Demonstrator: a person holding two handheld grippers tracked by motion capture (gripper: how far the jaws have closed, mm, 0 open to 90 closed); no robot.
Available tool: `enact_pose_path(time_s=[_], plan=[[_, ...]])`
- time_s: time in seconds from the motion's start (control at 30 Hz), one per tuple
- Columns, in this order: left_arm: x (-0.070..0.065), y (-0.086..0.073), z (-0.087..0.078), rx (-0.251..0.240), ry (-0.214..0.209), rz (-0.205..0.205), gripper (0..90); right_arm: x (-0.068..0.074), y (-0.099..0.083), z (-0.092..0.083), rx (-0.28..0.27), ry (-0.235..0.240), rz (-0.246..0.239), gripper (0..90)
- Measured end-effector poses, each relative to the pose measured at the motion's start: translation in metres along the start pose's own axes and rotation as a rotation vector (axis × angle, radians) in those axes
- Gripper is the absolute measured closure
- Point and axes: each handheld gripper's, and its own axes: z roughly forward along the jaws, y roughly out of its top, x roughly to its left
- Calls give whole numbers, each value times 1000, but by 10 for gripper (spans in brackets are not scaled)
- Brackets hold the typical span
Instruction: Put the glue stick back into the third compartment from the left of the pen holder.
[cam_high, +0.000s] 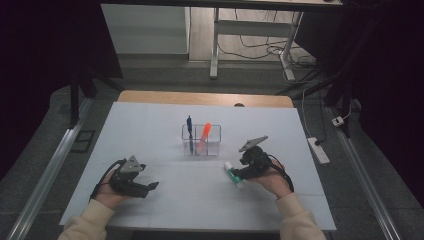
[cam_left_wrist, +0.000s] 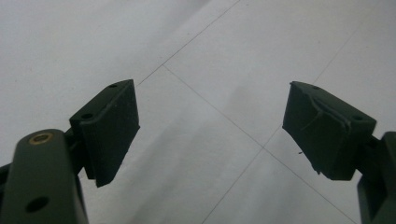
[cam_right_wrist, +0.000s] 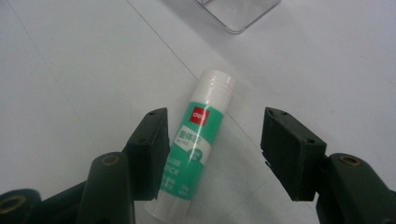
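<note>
the step in hand looks like the pick-up of the glue stick, which lies flat on the white table cover right of centre in the high view, below and to the right of the clear organiser that already holds a blue pen and an orange marker. the right gripper stands released, its jaws spread with the stick between them; the left jaw sits close against the green label, the right one is well clear of it, and nothing is pressed yet. the next move, as i judge it, calls for centring on the barrel and closing, then lifting toward the organiser. the right hand reaches in from the lower right, its gripper angled down and to the left. the left gripper is also released, holding nothing, resting low over bare table at the lower left of the high view.
</note>
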Motion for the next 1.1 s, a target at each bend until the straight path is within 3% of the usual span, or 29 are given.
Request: enact_pose_path(time_s=[0.5, 0.8, 1.1], plan=[[0, 0, 0, 1, 1, 2, 182, 10, 29, 30, 84, -57, 123, 397], [0, 0, 0, 0, 0, 3, 183, 10, 27, 41, 128, -69, 129, 455], [0, 0, 0, 1, 0, 6, 183, 13, 27, 48, 156, -97, 136, 581]])
